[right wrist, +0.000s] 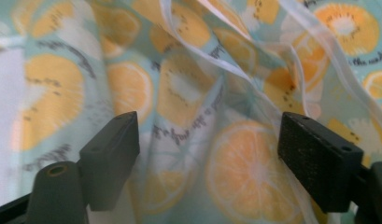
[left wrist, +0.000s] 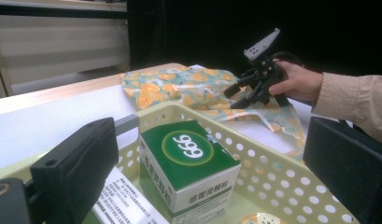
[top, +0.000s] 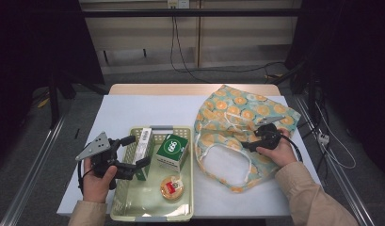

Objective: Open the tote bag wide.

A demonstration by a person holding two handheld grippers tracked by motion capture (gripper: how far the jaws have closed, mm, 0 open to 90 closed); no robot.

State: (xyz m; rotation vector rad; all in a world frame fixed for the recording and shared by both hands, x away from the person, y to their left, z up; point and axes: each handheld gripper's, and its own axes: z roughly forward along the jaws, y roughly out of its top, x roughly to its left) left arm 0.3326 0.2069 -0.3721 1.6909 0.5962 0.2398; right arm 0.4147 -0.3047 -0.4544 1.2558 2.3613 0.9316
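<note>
White-covered surface (top: 133, 108) carries a pale green perforated plastic basket (top: 118, 197) at left and a teal cloth bag printed with orange slices (top: 237, 110) just beside it at right, mouth toward the person. In the basket: a green-and-white carton marked 999 (top: 172, 151), a long white box (top: 143, 143), a small round snack pack (top: 171, 186). Left gripper (top: 135, 151) is released, jaws spread over the long white box beside the carton. Right gripper (top: 250, 141) is released over the bag's fabric. Recommendation: pinch the bag rim first, lift the mouth open, then close squarely on the box sides.
</note>
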